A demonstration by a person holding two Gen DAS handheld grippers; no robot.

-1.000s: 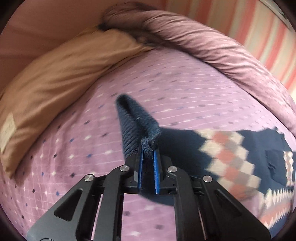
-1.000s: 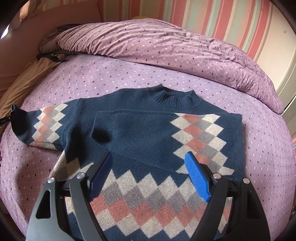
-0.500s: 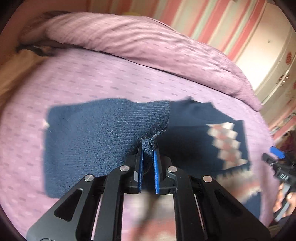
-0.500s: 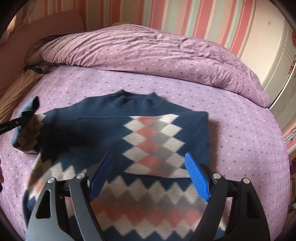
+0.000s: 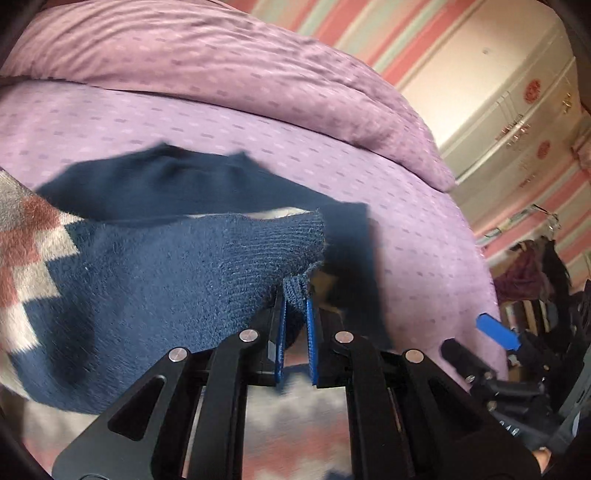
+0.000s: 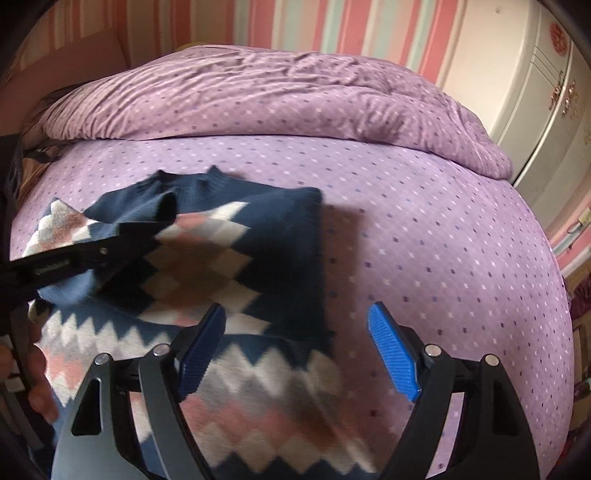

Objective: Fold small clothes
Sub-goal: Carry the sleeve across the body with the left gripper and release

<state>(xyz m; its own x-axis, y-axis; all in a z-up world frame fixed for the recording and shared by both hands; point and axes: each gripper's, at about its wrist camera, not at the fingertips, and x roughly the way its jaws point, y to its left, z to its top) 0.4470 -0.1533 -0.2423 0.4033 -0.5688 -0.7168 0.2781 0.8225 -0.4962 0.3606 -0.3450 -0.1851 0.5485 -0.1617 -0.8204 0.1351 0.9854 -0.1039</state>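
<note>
A small navy sweater (image 6: 236, 266) with pink, grey and white diamonds lies on the purple bedsheet (image 6: 424, 240), its right sleeve folded across the chest. My left gripper (image 5: 295, 295) is shut on the ribbed cuff of the left sleeve (image 5: 184, 280), which hangs lifted above the sweater's body. From the right wrist view the left gripper (image 6: 147, 232) reaches in from the left edge with the sleeve (image 6: 140, 210) draped over it. My right gripper (image 6: 295, 343) stands open with nothing between its fingers, above the sweater's lower right edge. A hand (image 6: 37, 387) shows at the lower left.
A rolled purple duvet (image 6: 277, 96) lies across the far side of the bed. A white wardrobe (image 6: 546, 85) and a striped wall (image 6: 295, 26) stand beyond. Hanging clothes (image 5: 532, 273) are past the bed's right edge.
The left gripper has carried the sleeve from the far left across over the sweater's chest. The right gripper has shifted right, toward the sweater's right edge, still open.
</note>
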